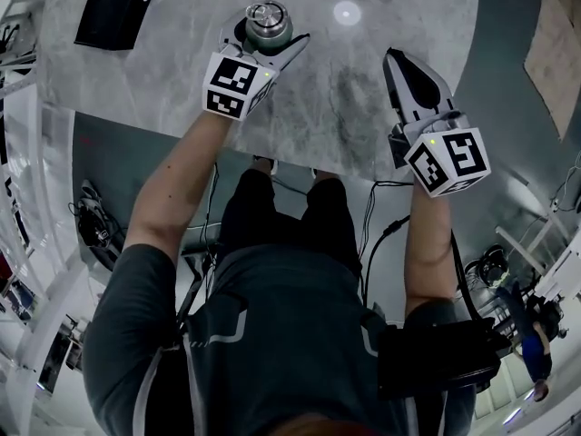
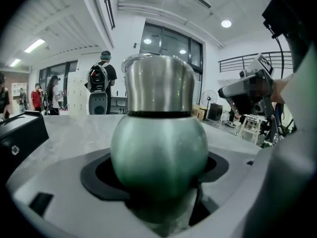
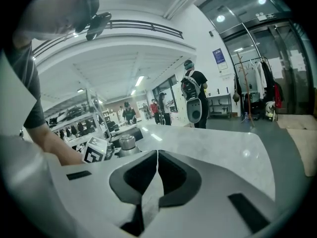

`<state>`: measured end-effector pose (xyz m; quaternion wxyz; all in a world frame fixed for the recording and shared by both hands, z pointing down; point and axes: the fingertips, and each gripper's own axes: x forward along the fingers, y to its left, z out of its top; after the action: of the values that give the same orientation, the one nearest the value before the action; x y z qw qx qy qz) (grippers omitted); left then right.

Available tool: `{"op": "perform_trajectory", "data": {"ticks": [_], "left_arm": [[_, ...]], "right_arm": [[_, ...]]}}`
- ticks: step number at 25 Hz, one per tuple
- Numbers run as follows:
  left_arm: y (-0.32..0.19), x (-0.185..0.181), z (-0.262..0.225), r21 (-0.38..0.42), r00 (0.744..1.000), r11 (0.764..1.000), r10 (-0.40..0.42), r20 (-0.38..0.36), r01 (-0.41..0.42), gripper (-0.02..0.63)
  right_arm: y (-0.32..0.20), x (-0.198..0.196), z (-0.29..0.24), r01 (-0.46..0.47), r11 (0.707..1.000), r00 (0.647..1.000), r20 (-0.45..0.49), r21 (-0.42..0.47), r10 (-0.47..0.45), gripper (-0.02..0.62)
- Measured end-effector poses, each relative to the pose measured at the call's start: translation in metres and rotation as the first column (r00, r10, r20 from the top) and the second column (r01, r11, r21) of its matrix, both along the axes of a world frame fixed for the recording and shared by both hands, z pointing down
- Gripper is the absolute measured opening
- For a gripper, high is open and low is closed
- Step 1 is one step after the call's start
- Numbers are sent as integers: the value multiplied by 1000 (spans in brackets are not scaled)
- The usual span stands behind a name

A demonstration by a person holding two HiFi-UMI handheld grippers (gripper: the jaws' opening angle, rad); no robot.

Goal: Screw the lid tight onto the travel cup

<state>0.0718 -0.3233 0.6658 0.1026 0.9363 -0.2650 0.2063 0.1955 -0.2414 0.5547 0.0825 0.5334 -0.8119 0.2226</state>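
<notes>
A grey stone table (image 1: 363, 107) fills the far part of the scene. A black box (image 1: 113, 12) sits on its far left corner. A bright spot of light (image 1: 347, 12) shines on the top. A brown mat (image 1: 554, 53) lies on the floor at the right. Far off stands a person with a backpack (image 2: 101, 78).

No readable text, brand or number in any view. Cubes on the left gripper (image 1: 266, 34) and right gripper (image 1: 391, 56) carry only black-and-white square marker patterns, no characters. The blue wall sign (image 3: 218, 57) in the right gripper view is too small to read. The travel cup (image 2: 158, 152) and lid (image 2: 158, 86) show plain metal, no marking.
</notes>
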Motion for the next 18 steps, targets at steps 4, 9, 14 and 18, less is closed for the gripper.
{"op": "perform_trajectory", "data": {"ticks": [4,9,14,18], "left_arm": [[11,12,11,19,1000,1000,9,25,-10,400],[15,18,8,36,998,999,32,53,-34,400],[11,10,19,6,995,999,32,96,-33,400],[13,0,20,-13,991,1000,25,128,-24,400]], "right_arm": [[15,4,10,-3,1000,1000,8,-8,3,34],[16,6,4,6,1000,1000,15,-10,-5,34],[15,-3,11,14,1000,1000,21,-12,-14,34],[22,-15,4,29,1000,999,21,-4,-29,34]]}}
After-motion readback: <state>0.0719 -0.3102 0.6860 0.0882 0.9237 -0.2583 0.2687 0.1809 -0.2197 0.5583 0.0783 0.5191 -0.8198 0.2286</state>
